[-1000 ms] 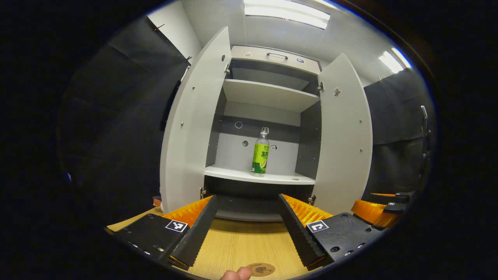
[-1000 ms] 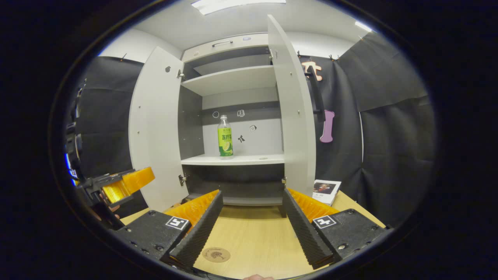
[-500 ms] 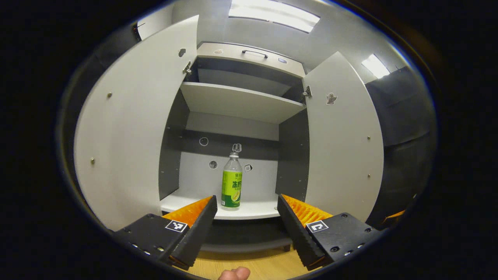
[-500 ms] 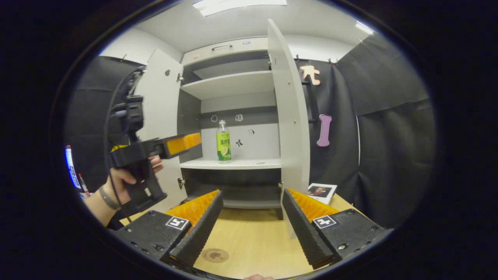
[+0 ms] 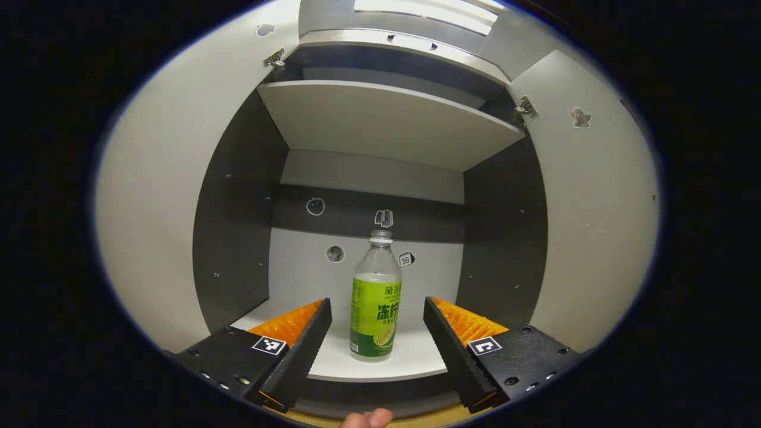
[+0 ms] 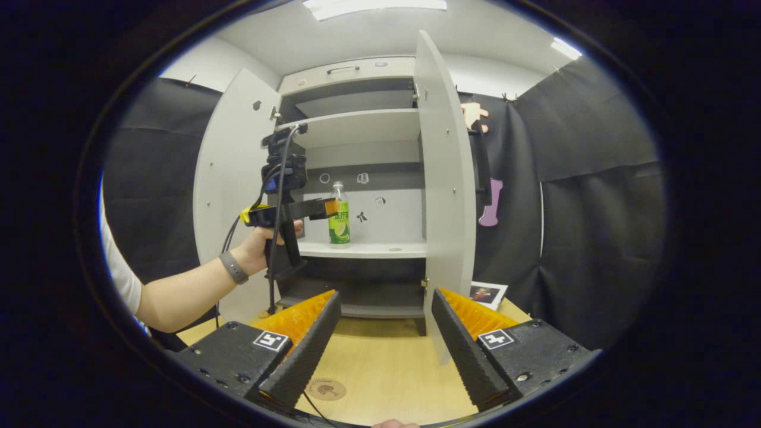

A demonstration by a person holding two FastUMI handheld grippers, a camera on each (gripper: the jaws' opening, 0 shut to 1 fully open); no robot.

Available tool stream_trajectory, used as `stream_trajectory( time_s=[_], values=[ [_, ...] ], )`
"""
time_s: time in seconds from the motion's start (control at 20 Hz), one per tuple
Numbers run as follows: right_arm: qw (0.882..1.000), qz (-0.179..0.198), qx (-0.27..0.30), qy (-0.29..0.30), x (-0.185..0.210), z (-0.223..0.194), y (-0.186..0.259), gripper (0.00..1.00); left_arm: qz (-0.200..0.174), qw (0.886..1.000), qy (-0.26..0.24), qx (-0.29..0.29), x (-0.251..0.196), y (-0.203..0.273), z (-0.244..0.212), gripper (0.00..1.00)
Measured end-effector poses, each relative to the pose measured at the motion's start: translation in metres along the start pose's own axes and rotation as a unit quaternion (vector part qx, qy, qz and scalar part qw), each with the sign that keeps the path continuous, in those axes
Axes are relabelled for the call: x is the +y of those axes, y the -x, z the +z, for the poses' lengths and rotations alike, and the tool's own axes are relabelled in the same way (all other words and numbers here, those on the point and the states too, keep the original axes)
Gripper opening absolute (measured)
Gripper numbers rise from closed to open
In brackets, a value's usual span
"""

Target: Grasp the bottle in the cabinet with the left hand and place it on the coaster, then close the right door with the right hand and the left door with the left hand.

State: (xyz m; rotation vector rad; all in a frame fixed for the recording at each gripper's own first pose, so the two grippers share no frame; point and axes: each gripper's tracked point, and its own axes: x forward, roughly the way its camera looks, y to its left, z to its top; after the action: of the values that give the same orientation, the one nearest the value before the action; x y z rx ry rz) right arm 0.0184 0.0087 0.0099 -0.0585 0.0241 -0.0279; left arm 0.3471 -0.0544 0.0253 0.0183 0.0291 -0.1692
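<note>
Now left claw (image 5: 376,324) (fingers spread) faces upright bottle (image 5: 374,305) on shelf (image 5: 410,359).

Lower shelf and table, with what sits on them

The cabinet's lower shelf (image 5: 416,356) carries one upright bottle (image 5: 375,300), standing ahead of the left tool (image 5: 376,339), framed between its spread fingers and not touched by them. The wooden table (image 6: 386,368) lies under the right tool (image 6: 383,351); a round coaster (image 6: 326,389) sits by its left finger, and a small booklet (image 6: 487,295) lies farther ahead to the right.
</note>
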Motion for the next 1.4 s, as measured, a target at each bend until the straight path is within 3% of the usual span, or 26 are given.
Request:
stream_trajectory(
  time_s=[0.15, 0.55, 0.95, 1.1, 1.4],
  values=[
    [1.000, -0.014, 0.004, -0.007, -0.009, -0.002, -0.005, 1.00, -0.017, 1.000, -0.006, 0.004, -0.004, -0.022, -0.003, 0.95],
    [1.000, -0.025, -0.004, -0.009, -0.018, 0.002, -0.011, 1.00, 0.000, 0.999, -0.011, 0.034, 0.000, -0.073, -0.021, 0.95],
    [0.999, -0.035, -0.008, -0.012, -0.028, 0.000, -0.016, 1.00, -0.002, 0.999, 0.008, 0.037, 0.004, -0.084, -0.024, 0.92],
    [0.999, -0.033, -0.012, -0.011, -0.030, 0.001, -0.018, 0.98, -0.012, 0.999, 0.011, 0.040, 0.001, -0.084, -0.022, 0.77],
    [1.000, -0.009, -0.019, -0.014, -0.016, 0.006, -0.019, 0.98, -0.028, 0.999, 0.009, 0.039, -0.003, -0.052, -0.010, 0.70]
  ],
)
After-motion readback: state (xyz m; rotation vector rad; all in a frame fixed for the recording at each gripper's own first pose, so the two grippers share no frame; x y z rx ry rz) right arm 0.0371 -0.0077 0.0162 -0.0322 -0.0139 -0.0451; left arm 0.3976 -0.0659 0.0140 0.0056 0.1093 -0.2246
